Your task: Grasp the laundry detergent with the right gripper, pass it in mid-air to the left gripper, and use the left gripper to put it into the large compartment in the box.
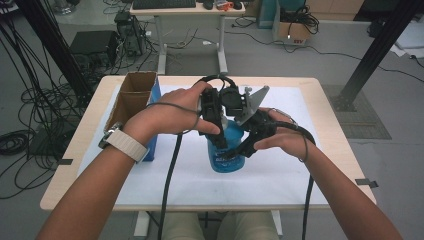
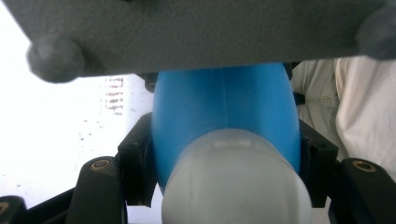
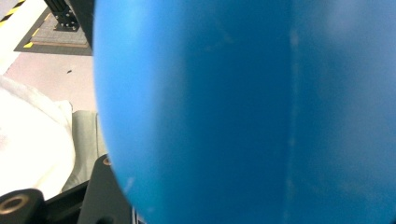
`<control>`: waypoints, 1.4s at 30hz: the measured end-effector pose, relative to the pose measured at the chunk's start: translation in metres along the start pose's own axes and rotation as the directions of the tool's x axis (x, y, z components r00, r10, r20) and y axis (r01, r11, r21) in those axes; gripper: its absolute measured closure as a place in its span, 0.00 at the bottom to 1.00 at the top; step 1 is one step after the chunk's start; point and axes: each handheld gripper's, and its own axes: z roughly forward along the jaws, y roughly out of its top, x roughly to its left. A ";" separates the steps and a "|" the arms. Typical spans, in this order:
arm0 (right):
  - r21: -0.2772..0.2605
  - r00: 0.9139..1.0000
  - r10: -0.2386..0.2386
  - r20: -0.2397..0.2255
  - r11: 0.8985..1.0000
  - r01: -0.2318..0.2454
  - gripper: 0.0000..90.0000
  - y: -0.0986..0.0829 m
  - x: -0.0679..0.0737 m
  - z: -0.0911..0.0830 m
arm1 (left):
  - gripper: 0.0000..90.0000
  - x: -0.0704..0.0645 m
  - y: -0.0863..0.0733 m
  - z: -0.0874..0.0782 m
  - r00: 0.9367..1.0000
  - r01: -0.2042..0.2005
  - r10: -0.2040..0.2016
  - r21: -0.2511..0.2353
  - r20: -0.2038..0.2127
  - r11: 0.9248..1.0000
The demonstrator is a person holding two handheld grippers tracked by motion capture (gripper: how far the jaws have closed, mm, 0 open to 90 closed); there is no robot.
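No text can be read for certain. The blue bottle [image 1: 227, 150] carries a label with white print just below the left gripper [image 1: 220, 142], but the print is too small and blurred to make out. A cardboard box [image 1: 295, 31] on the floor, far beyond both grippers, bears a dark mark on its front that stays illegible. Faint dark speckled marks lie on the white sheet [image 2: 60, 121] to the left of the bottle in the left gripper view; they form no letters.
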 end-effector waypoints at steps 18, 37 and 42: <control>0.008 1.000 -0.009 0.012 1.000 0.009 0.48 0.000 -0.001 -0.001 | 0.41 0.001 0.000 -0.001 1.000 -0.004 0.004 0.005 -0.002 1.000; -0.013 0.999 -0.034 0.017 0.999 0.034 0.48 0.002 -0.003 -0.004 | 0.42 0.001 0.001 -0.005 1.000 -0.003 0.003 0.002 -0.003 1.000; -0.019 0.999 -0.045 0.019 0.999 0.045 0.48 0.002 -0.003 -0.004 | 0.42 0.001 0.002 -0.006 1.000 -0.008 0.008 0.006 -0.005 1.000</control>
